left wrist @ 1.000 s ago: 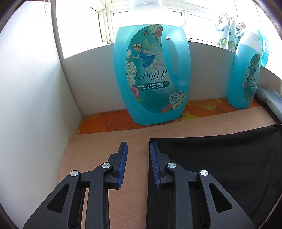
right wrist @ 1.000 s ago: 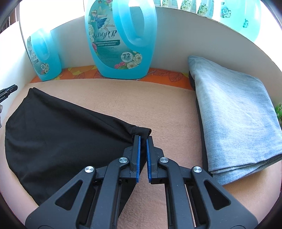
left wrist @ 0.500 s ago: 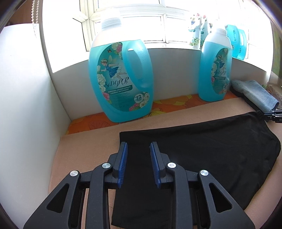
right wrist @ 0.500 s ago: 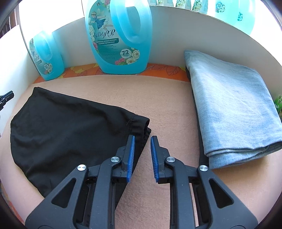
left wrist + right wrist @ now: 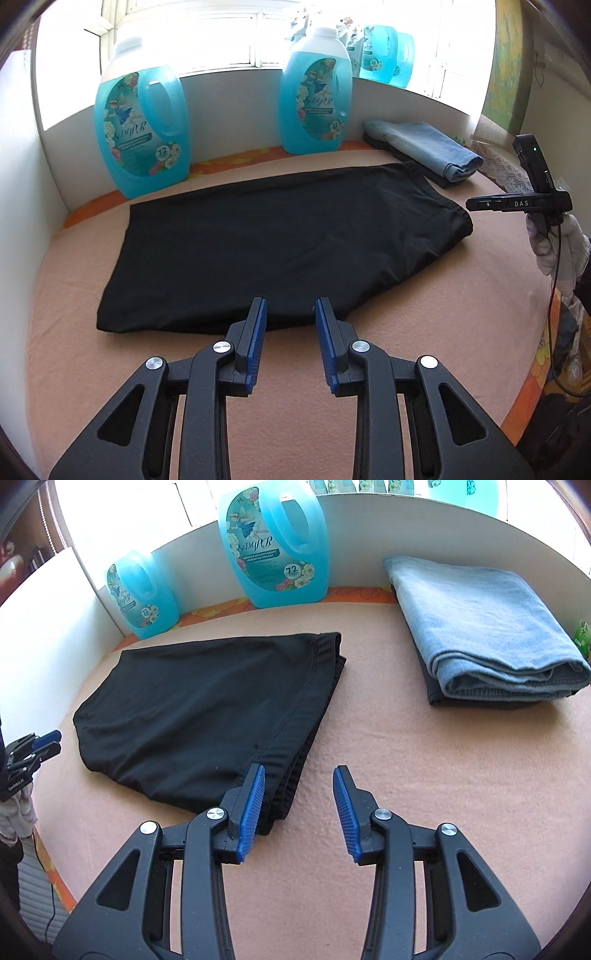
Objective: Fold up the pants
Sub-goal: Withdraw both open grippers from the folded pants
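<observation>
Pants point(image 5: 280, 236) lie folded in a flat black slab on the peach table cover point(image 5: 406, 369), in front of the two blue detergent jugs point(image 5: 140, 133), well apart from the folded blue jeans point(image 5: 480, 627) stacked at the far right. A second ago your right gripper point(image 5: 299, 808) was clamped on the waistband corner; now its jaws are opening with nothing between them, and it has backed off to just beside that edge. Your left gripper point(image 5: 290, 343) has pulled back to the near hem, jaws parted and empty. With both claws released, this fold looks finished; you probably need one more fold or a move onto the stack.
</observation>
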Tool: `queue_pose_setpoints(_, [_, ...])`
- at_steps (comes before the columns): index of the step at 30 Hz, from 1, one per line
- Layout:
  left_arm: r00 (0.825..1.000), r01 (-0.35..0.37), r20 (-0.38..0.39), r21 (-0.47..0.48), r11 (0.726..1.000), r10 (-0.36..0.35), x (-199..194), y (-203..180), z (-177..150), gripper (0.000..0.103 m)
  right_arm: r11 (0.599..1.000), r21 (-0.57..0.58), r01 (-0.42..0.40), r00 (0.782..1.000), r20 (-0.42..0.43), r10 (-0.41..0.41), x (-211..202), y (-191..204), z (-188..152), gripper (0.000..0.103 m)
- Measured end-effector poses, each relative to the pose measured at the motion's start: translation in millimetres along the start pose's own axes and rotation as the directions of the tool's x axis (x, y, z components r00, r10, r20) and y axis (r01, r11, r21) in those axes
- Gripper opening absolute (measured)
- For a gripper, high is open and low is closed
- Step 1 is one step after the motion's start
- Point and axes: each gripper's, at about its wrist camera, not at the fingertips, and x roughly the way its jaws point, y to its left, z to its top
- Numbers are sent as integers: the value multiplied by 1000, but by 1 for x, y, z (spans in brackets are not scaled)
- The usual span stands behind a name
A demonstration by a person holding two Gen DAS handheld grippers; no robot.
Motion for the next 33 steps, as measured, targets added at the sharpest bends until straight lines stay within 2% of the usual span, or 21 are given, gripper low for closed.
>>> queue_pose_setpoints(3, [998, 55, -35, -18, 998, -56, 8, -13, -6, 26, 1000, 30, -10, 1000, -8, 10, 4, 2, -10, 43])
queue_pose_setpoints(5, [996, 67, -52, -7, 998, -67, 16, -20, -9, 26, 998, 57, -23, 1000, -7, 23, 5, 1, -15, 48])
queue_pose_setpoints(8, [995, 76, -66, -7, 997, -77, 27, -28, -11, 26, 995, 86, -42, 999, -8, 43, 9, 0, -18, 50])
queue_pose_setpoints(12, [998, 29, -64, 23, 999, -28, 38, -33, -9, 27, 988, 134, -80, 997, -13, 83, 15, -1, -18, 53])
queue_pose_setpoints(14, [998, 28, -64, 4, 1000, -27, 43, -30, -8, 38, 984, 151, -92, 995, -13, 95, 20, 1, -17, 55])
queue_pose_setpoints(15, [998, 26, -64, -4, 1000, -26, 45, -30, -8, 39, 983, 154, -96, 995, -12, 99, 22, 2, -17, 55])
queue_pose_setpoints(24, [996, -55, -71, 46, 997, 58, 53, -41, -11, 39, 986, 148, -74, 997, -18, 77, 35, 13, -14, 55])
queue_pose_setpoints(25, [996, -56, -68, 49, 997, 60, 52, -41, -13, 35, 986, 147, -73, 997, -18, 76, 35, 13, -14, 55])
queue_pose_setpoints(26, [996, -53, -66, 51, 997, 56, 50, -41, -14, 27, 987, 145, -70, 997, -15, 73, 35, 13, -15, 55])
queue_pose_setpoints(28, [997, -44, -58, 45, 998, 47, 49, -39, -14, 23, 990, 131, -57, 998, -14, 59, 36, 16, -15, 54])
queue_pose_setpoints(32, [998, -31, -50, 34, 999, 32, 51, -34, -10, 6, 990, 136, -44, 999, -16, 46, 37, 17, -13, 47])
queue_pose_setpoints(33, [999, -17, -49, 32, 999, 18, 51, -34, -9, 5, 989, 141, -46, 999, -17, 48, 37, 17, -12, 45])
